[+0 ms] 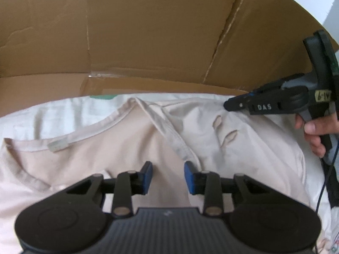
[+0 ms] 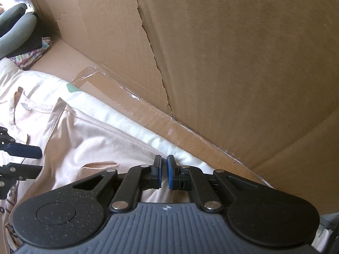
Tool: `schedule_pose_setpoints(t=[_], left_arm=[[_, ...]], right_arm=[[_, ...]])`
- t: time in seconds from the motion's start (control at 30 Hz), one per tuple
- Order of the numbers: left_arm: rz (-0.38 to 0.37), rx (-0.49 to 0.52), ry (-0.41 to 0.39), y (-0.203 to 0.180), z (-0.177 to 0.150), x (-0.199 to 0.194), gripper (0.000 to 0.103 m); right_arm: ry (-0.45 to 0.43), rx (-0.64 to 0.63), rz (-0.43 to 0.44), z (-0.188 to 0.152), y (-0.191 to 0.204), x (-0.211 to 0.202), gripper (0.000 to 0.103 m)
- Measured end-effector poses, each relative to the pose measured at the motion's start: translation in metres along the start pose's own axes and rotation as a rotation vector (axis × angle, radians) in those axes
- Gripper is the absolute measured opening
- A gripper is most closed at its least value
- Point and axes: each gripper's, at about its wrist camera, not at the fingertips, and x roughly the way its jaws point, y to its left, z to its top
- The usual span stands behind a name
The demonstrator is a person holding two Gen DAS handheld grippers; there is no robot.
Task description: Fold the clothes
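Note:
A pale pink top (image 1: 127,144) lies spread on a white sheet (image 1: 53,114), neckline and label (image 1: 58,145) to the left, two slits (image 1: 229,136) to the right. A hem band (image 1: 169,131) runs diagonally across it. My left gripper (image 1: 168,169) hovers open just above the cloth, nothing between its blue pads. My right gripper (image 1: 227,104), held by a hand (image 1: 313,131), points at the top's far right edge. In the right wrist view this gripper (image 2: 164,165) stands shut to a narrow slit over the top (image 2: 89,144), no cloth pinched. The left gripper (image 2: 31,160) shows at the left edge.
Brown cardboard walls (image 1: 148,31) rise right behind the sheet, torn along a crease (image 2: 156,63). A pile of dark, grey and patterned clothes (image 2: 21,42) lies at the far left. A cable (image 1: 324,186) hangs from the right gripper.

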Motion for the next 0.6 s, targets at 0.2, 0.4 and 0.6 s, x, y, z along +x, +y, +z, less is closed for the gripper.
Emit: schedule_pose_setpoints(t=[0.2, 0.4, 0.6], left_arm=[[0.001, 0.044, -0.003, -0.013, 0.001, 0.008, 0.035], [-0.035, 0.097, 0.0, -0.029, -0.003, 0.01, 0.035], [-0.051, 0.145, 0.022, -0.037, -0.015, 0.008, 0.035]], right_arm=[[-0.003, -0.005, -0.008, -0.002, 0.002, 0.002, 0.009], [-0.006, -0.006, -0.005, -0.004, 0.001, 0.003, 0.009], [-0.005, -0.005, -0.001, -0.006, -0.002, 0.005, 0.009]])
